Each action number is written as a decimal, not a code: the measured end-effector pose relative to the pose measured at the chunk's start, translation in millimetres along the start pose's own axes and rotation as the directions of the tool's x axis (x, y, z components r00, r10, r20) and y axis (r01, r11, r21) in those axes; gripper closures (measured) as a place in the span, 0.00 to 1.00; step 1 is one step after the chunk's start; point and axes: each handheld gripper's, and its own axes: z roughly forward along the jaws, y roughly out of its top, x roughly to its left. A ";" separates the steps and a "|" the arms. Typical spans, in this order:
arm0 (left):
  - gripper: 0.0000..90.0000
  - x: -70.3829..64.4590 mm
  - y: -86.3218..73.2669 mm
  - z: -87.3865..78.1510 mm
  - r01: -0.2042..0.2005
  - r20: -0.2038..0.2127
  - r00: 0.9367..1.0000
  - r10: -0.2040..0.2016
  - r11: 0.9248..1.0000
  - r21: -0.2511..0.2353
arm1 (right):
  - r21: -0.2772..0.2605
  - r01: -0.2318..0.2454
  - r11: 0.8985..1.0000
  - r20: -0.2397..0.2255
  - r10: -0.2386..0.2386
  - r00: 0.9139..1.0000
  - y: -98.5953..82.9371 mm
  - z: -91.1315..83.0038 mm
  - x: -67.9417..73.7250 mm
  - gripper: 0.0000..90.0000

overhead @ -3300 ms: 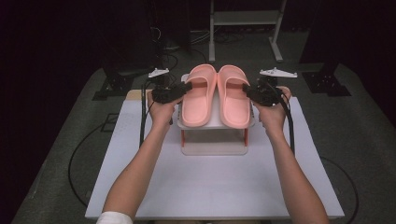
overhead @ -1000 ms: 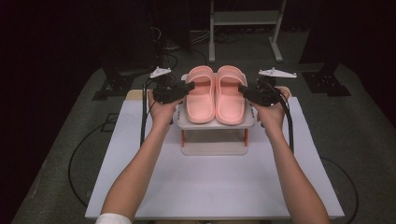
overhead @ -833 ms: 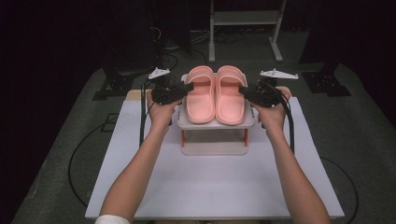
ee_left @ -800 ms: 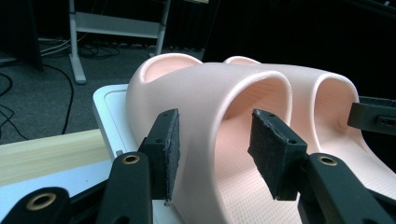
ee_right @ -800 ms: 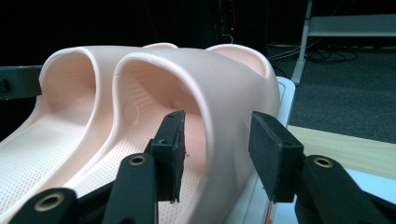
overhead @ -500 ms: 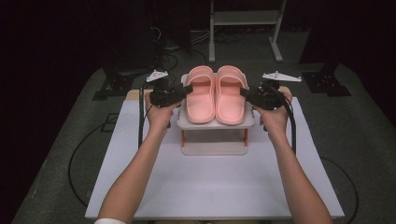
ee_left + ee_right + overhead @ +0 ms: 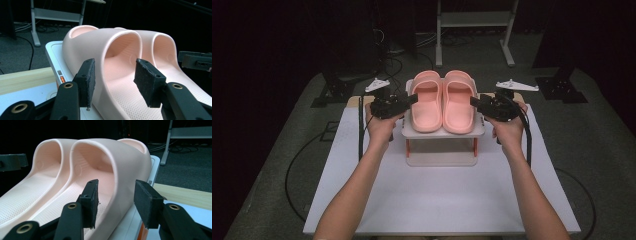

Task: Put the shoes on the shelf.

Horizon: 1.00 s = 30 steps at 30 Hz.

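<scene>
Two pink slippers, the left one (image 7: 428,102) and the right one (image 7: 459,102), lie side by side on the top shelf of a small white rack (image 7: 442,134). My left gripper (image 7: 411,98) is open at the left slipper's outer side. In the left gripper view it (image 7: 116,82) straddles the side wall of that slipper (image 7: 110,50), one pad outside and one over the footbed. My right gripper (image 7: 473,101) is open in the same way around the right slipper's outer wall (image 7: 125,170), its jaws (image 7: 117,203) apart from it.
The rack stands at the back middle of a white table board (image 7: 437,200). A wooden strip (image 7: 25,80) lies beside the rack. Behind the table are a metal frame (image 7: 472,20), dark stands and cables on a grey floor (image 7: 287,150).
The slippers have come down and back onto the rack's shelf. Both grippers have since eased slightly outward, their jaws open around the slippers' outer walls.
</scene>
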 end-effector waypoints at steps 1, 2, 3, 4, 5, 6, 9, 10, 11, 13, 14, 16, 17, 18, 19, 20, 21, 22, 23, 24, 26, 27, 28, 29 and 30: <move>0.56 -0.4 -0.7 -0.4 0.003 0.002 1.000 -0.003 1.000 -0.002 | 0.005 0.006 1.000 -0.001 -0.006 1.000 -0.6 -0.9 0.4 0.59; 0.56 -0.5 -1.6 -1.0 0.003 0.004 1.000 -0.003 1.000 -0.002 | 0.007 0.005 1.000 -0.002 -0.005 1.000 -1.4 -1.1 1.0 0.59; 0.56 -0.6 -2.6 -1.9 0.002 0.006 1.000 -0.002 1.000 0.002 | 0.009 0.005 1.000 -0.005 -0.005 1.000 -2.2 -1.5 1.4 0.59; 0.56 -0.8 -3.7 -2.7 0.002 0.009 1.000 -0.002 1.000 0.001 | 0.009 0.014 1.000 -0.006 -0.014 1.000 -3.1 -1.8 1.0 0.59; 0.56 -0.6 -4.6 -3.5 -0.001 0.013 1.000 0.001 1.000 0.003 | 0.013 0.008 1.000 -0.007 -0.008 1.000 -3.9 -2.5 1.7 0.59; 0.56 -1.1 -5.5 -4.1 0.006 0.016 1.000 -0.006 1.000 0.000 | 0.008 0.012 1.000 -0.009 -0.012 1.000 -4.7 -2.9 1.5 0.58; 0.55 -0.5 -6.4 -7.1 0.005 0.023 1.000 -0.005 1.000 0.001 | 0.014 0.005 1.000 -0.019 -0.005 1.000 -6.6 -4.6 1.3 0.58; 0.55 -0.5 -6.3 -8.1 0.003 0.026 1.000 -0.003 1.000 -0.002 | 0.009 0.009 1.000 -0.019 -0.009 1.000 -6.9 -4.9 0.9 0.58; 0.55 -0.7 -6.2 -9.2 0.003 0.026 1.000 -0.002 1.000 -0.004 | 0.009 0.005 1.000 -0.021 -0.005 1.000 -7.3 -6.2 1.0 0.58; 0.55 -1.5 -5.9 -11.2 0.000 0.031 1.000 0.000 1.000 -0.010 | 0.006 0.006 1.000 -0.026 -0.006 1.000 -8.1 -8.4 1.1 0.57; 0.55 -1.9 -5.9 -12.1 -0.003 0.034 0.999 0.003 1.000 -0.009 | 0.004 0.013 1.000 -0.026 -0.012 1.000 -8.3 -9.3 1.1 0.57; 0.55 -3.6 -6.2 -13.3 0.001 0.040 0.999 0.000 1.000 -0.013 | 0.003 0.014 1.000 -0.029 -0.014 0.999 -8.4 -11.8 1.5 0.57; 0.55 -4.0 -6.4 -14.1 -0.005 0.043 0.999 0.006 1.000 -0.009 | 0.003 0.008 1.000 -0.029 -0.008 1.000 -8.4 -13.2 2.0 0.57; 0.55 -4.9 -6.8 -14.6 -0.010 0.045 0.999 0.010 1.000 -0.009 | -0.001 0.011 1.000 -0.031 -0.011 0.999 -8.3 -14.5 2.1 0.57; 0.54 -6.0 -7.1 -14.9 -0.009 0.045 0.999 0.010 1.000 -0.013 | -0.002 0.010 1.000 -0.034 -0.010 0.999 -8.2 -15.6 2.1 0.57; 0.54 -6.6 -7.4 -15.5 -0.010 0.049 0.999 0.010 1.000 -0.011 | -0.005 0.012 1.000 -0.037 -0.012 0.999 -8.4 -16.5 1.8 0.57; 0.54 -7.2 -7.6 -16.0 -0.009 0.052 0.999 0.010 1.000 -0.013 | -0.005 0.011 1.000 -0.036 -0.011 0.999 -8.8 -17.3 2.0 0.57; 0.54 -7.8 -7.6 -16.5 -0.013 0.052 0.999 0.014 1.000 -0.013 | -0.004 0.010 1.000 -0.037 -0.010 0.999 -9.1 -18.1 2.0 0.57; 0.54 -8.5 -7.8 -17.1 -0.017 0.053 0.998 0.018 1.000 -0.013 | -0.005 0.011 1.000 -0.038 -0.011 0.999 -9.7 -18.8 1.8 0.57; 0.54 -9.4 -7.9 -17.7 -0.014 0.056 0.998 0.015 1.000 -0.016 | -0.006 0.012 1.000 -0.038 -0.012 0.999 -10.2 -19.3 1.7 0.57; 0.53 -10.6 -8.5 -18.9 -0.021 0.057 0.998 0.022 1.000 -0.016 | -0.004 0.009 1.000 -0.039 -0.009 0.999 -12.0 -19.9 0.9 0.57; 0.53 -10.9 -9.2 -19.3 -0.027 0.056 0.998 0.027 1.000 -0.015 | -0.002 0.006 1.000 -0.039 -0.006 0.999 -12.9 -20.2 0.9 0.56; 0.53 -10.9 -9.7 -20.0 -0.032 0.057 0.998 0.032 0.999 -0.014 | -0.003 0.011 1.000 -0.038 -0.011 0.999 -13.9 -20.4 0.3 0.56; 0.53 -11.5 -10.5 -20.4 -0.026 0.060 0.998 0.027 1.000 -0.017 | -0.004 0.004 1.000 -0.038 -0.004 0.999 -14.9 -20.9 0.3 0.56; 0.53 -11.6 -11.2 -21.2 -0.027 0.062 0.998 0.028 1.000 -0.014 | -0.004 0.007 1.000 -0.039 -0.007 0.999 -15.7 -21.5 -0.3 0.56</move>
